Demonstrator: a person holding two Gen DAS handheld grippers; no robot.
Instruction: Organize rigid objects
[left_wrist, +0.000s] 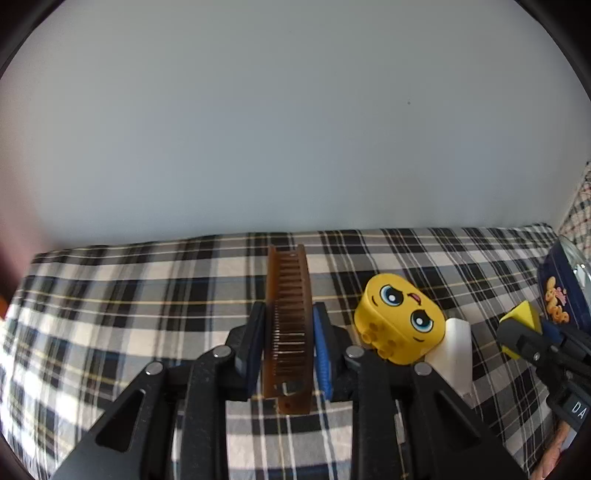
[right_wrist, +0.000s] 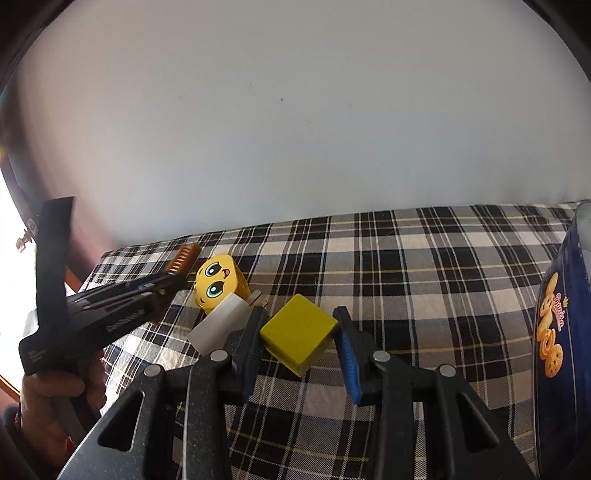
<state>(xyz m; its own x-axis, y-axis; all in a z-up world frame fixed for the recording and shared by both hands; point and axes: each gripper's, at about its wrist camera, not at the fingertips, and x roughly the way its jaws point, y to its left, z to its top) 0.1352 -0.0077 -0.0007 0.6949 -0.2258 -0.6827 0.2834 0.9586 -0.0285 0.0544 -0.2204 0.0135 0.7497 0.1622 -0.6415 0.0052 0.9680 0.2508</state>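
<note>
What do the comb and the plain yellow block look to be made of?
Comb: translucent amber-brown plastic, probably; light passes through its spine and teeth, and it looks glossy. Yellow block: likely painted wood or matte plastic; flat faces, crisp edges, little sheen. Neither can be settled by sight alone.

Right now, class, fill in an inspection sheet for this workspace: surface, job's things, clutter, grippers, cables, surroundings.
Surface: plaid cloth, black, white and grey, covers it.
Job's things: brown comb; yellow cube; yellow face block leaning on a white block.
Clutter: blue cookie tin at the right edge.
Grippers: left hand-held gripper shut on the comb; right hand-held gripper shut on the cube.
Cables: nothing seen.
Surroundings: plain pale wall behind.
</note>
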